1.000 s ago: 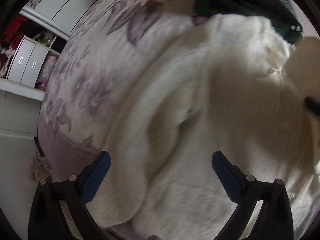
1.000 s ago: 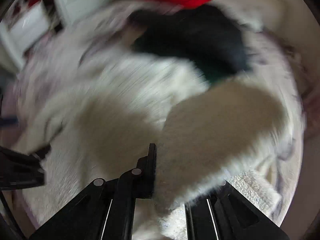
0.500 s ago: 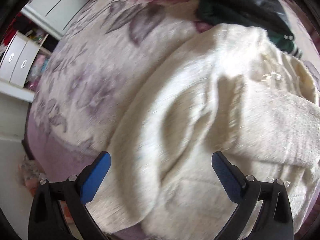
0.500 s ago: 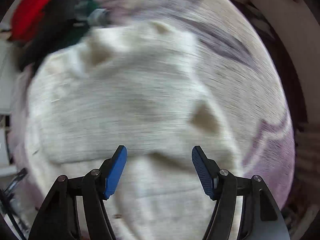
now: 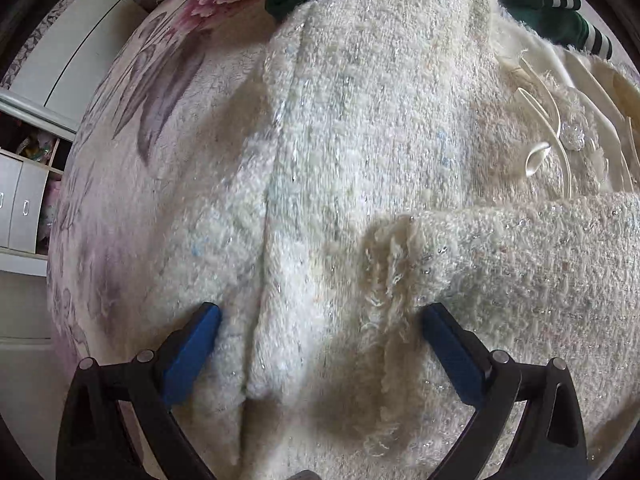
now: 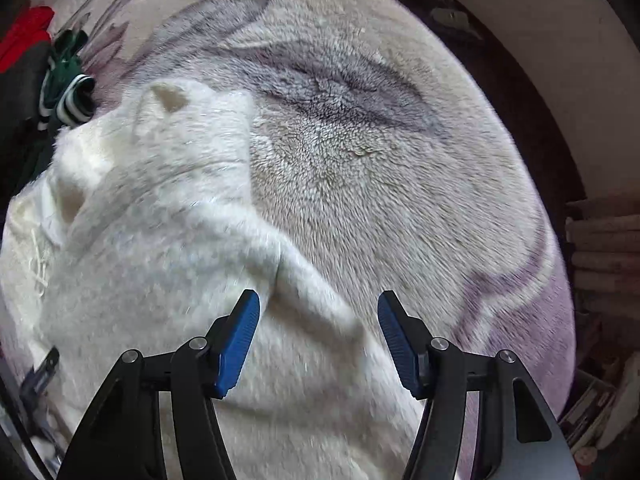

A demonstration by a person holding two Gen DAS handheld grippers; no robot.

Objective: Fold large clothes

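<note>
Across the floral fleece bed (image 6: 360, 168), you are facing a cream, fuzzy knitted coat (image 5: 360, 140): soft, bulky, floppy. Both the left gripper (image 5: 320, 344) and the right gripper (image 6: 318, 332) are holding their fingers open and empty, the right's just narrowing; take the thick folded edges.

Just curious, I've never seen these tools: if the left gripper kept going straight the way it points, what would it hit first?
Most likely the cream coat. The open left gripper points steeply down at it, near the fringed sleeve cuff folded across. Depth is hard to judge.
</note>
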